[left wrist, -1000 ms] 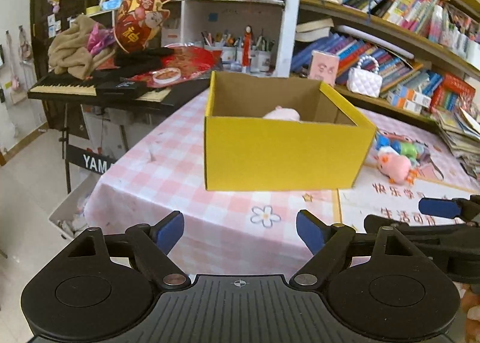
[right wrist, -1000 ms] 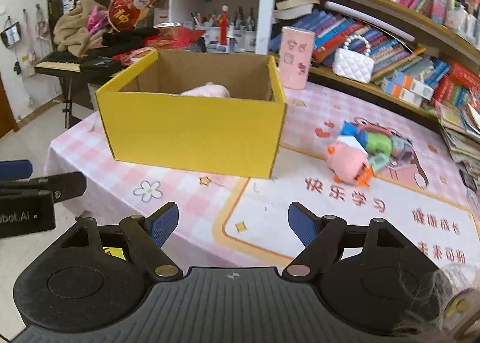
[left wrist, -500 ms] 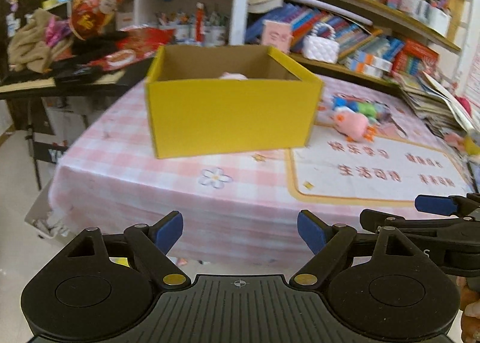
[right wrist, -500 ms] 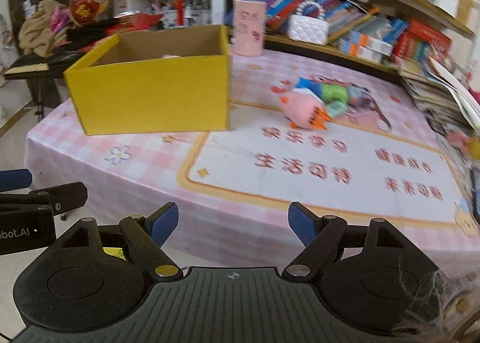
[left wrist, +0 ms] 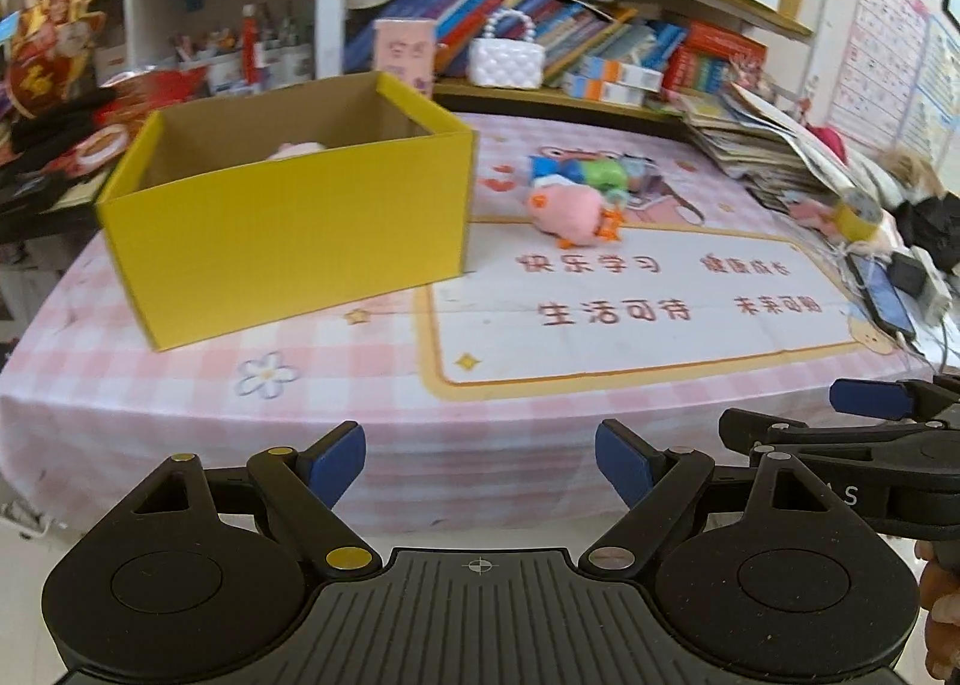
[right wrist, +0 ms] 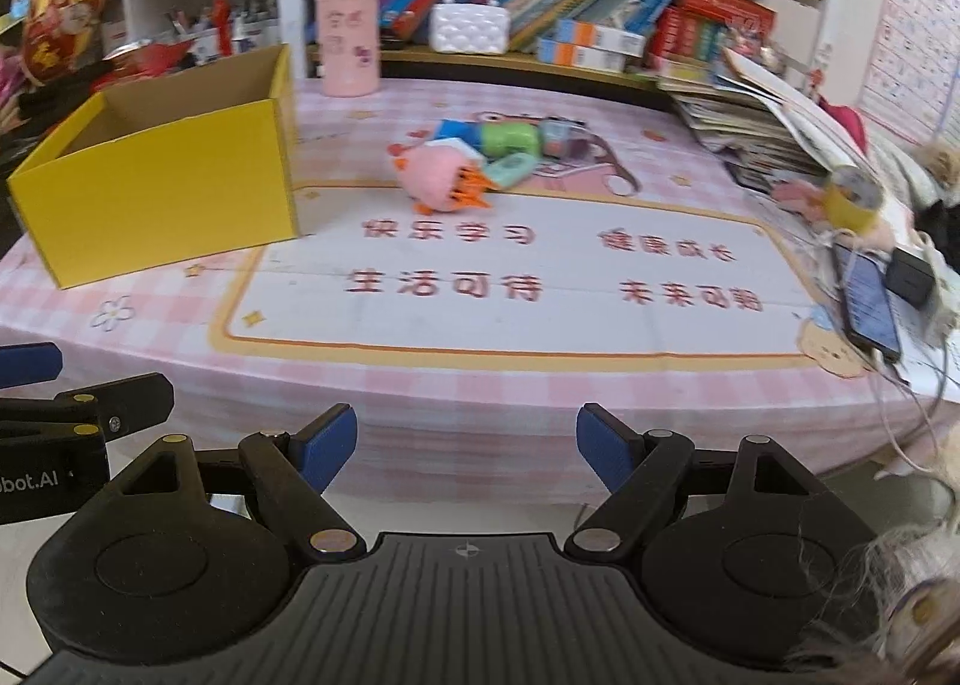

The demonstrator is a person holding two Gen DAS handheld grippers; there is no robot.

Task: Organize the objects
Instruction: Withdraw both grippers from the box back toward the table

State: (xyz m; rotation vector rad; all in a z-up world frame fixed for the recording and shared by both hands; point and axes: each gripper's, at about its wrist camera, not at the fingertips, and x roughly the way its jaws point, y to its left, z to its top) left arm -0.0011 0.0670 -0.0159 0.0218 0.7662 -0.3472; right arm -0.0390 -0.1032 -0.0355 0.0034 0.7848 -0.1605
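Box (left wrist: pixel 288 241): yellow outside, brown cardboard inside. Bench (left wrist: pixel 180 379) cover: pink-and-white check with white flower print. Mat (right wrist: pixel 510 289): white, orange border, red characters. Plush toy (right wrist: pixel 435 181): pink with orange. Handbag (right wrist: pixel 469 28): white, quilted. Tongs' pads (left wrist: pixel 336 457): blue.

A lived-in home study or child's room: crammed bookshelves (left wrist: pixel 600 19) across the top of the frame, a pink checked tablecloth (right wrist: pixel 540 385) below, festive red decorations (left wrist: pixel 42 55) upper left.
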